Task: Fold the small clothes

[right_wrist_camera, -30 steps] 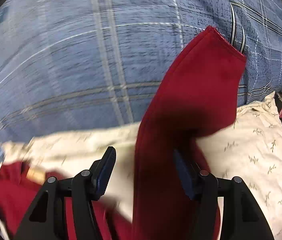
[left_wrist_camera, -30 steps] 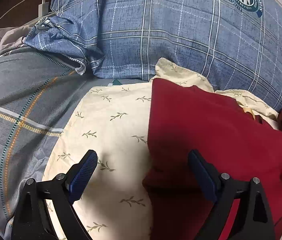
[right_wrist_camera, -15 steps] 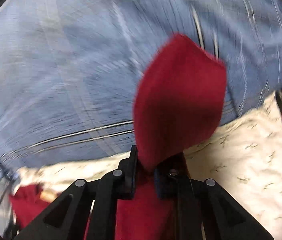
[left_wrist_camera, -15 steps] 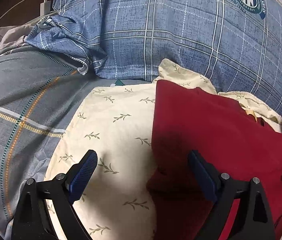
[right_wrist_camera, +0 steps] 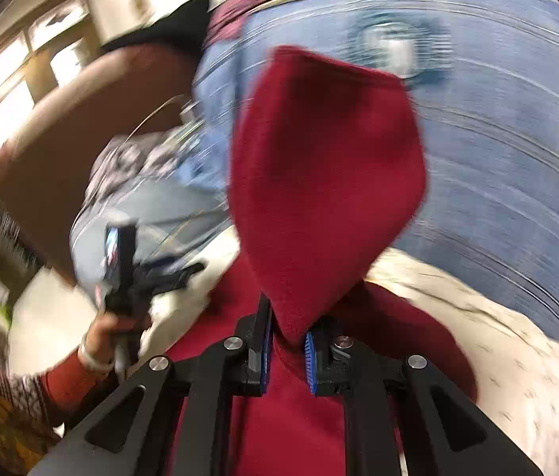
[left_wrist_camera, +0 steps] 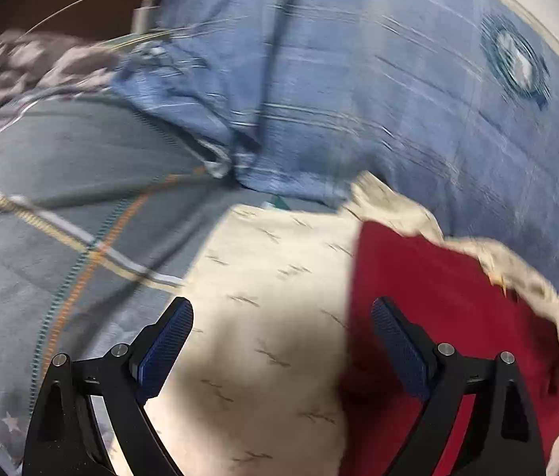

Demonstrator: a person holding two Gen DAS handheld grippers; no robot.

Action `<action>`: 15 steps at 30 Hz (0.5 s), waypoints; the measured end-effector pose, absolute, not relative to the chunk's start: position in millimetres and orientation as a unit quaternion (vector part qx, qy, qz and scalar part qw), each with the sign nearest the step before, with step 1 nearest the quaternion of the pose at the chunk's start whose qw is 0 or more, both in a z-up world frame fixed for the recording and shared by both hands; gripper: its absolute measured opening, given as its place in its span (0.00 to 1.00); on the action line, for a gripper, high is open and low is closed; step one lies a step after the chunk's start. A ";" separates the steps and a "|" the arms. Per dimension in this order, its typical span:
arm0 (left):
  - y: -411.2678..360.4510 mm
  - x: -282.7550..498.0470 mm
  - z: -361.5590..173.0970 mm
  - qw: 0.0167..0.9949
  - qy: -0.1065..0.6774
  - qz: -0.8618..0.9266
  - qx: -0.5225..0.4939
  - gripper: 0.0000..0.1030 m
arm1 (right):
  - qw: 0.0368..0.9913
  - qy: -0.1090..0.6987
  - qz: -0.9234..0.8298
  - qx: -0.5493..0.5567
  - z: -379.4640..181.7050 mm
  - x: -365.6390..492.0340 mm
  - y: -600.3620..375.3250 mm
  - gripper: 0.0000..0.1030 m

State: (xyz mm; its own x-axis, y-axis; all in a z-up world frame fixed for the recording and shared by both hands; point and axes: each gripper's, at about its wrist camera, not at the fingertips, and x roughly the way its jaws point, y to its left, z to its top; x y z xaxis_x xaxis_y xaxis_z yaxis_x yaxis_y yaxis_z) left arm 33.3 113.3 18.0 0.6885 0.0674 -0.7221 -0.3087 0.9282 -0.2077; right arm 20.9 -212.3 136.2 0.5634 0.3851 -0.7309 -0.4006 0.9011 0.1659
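Observation:
A red garment (left_wrist_camera: 446,309) lies on a cream leaf-print cloth (left_wrist_camera: 275,285) spread on the bed. My left gripper (left_wrist_camera: 281,341) is open and empty, low over the cloth, with its right finger at the garment's left edge. My right gripper (right_wrist_camera: 287,351) is shut on a fold of the red garment (right_wrist_camera: 327,182) and holds it lifted, so the fabric stands up in front of the camera. The left gripper (right_wrist_camera: 128,273) and the hand holding it show at the left of the right wrist view.
A blue plaid pillow (left_wrist_camera: 418,91) with a round badge lies behind the cloth. A grey bedcover (left_wrist_camera: 61,218) with orange and white stripes lies to the left. A white cable and charger (left_wrist_camera: 140,12) sit at the far left. A brown headboard (right_wrist_camera: 81,127) shows beyond.
My right gripper closed on the red garment's fold, lifted it and swung to the left. My left gripper stayed open and shifted a little to the left over the cloth.

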 end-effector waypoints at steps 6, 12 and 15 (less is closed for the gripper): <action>126.4 29.2 18.6 0.901 0.372 0.099 -0.201 0.89 | 0.853 0.476 0.217 0.004 44.9 62.5 -176.6 0.21; 119.6 32.8 20.1 0.905 0.373 0.055 -0.198 0.89 | 0.850 0.494 0.173 0.057 21.2 35.4 -215.2 0.36; 116.0 33.4 20.1 0.907 0.371 0.048 -0.192 0.89 | 0.875 0.463 0.126 0.067 36.9 -2.9 -251.6 0.47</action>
